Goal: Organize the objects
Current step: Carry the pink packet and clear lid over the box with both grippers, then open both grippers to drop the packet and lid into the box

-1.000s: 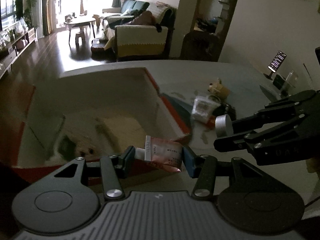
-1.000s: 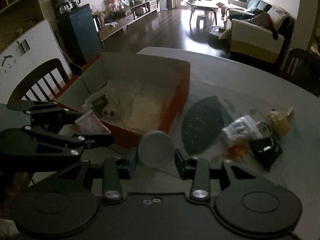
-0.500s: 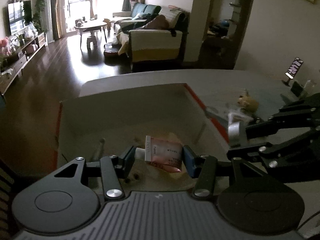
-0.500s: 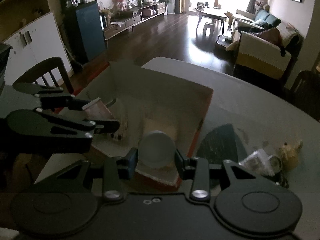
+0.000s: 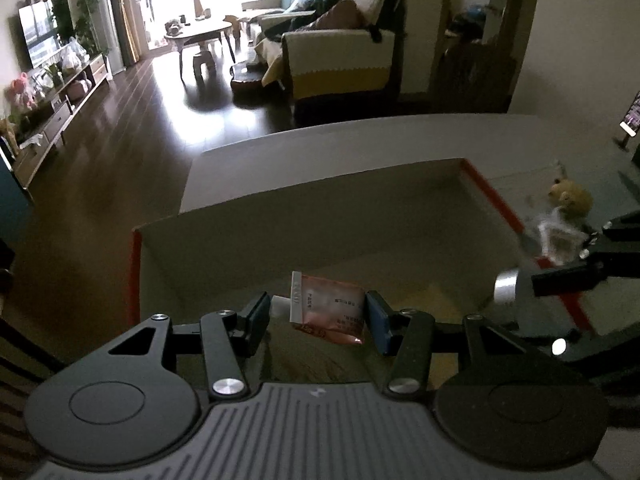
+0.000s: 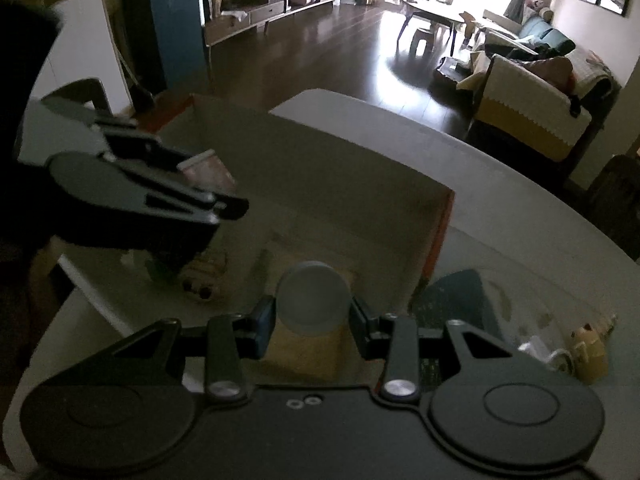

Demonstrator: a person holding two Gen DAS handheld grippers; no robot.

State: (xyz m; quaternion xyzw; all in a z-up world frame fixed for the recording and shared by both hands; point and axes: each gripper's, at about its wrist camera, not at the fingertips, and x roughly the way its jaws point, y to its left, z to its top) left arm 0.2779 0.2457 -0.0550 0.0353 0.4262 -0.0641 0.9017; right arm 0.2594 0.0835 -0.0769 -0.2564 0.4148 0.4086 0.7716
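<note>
Box [image 5: 360, 232] nearer on grey table [image 5: 400, 136]

Matt cardboard box [image 5: 360, 216], glossy pink plastic sachet [image 5: 330, 308], brushed-metal tin [image 5: 506, 288]

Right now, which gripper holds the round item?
The right gripper: it pinches a grey round lid. The left gripper holds a flat pink sachet.
</note>
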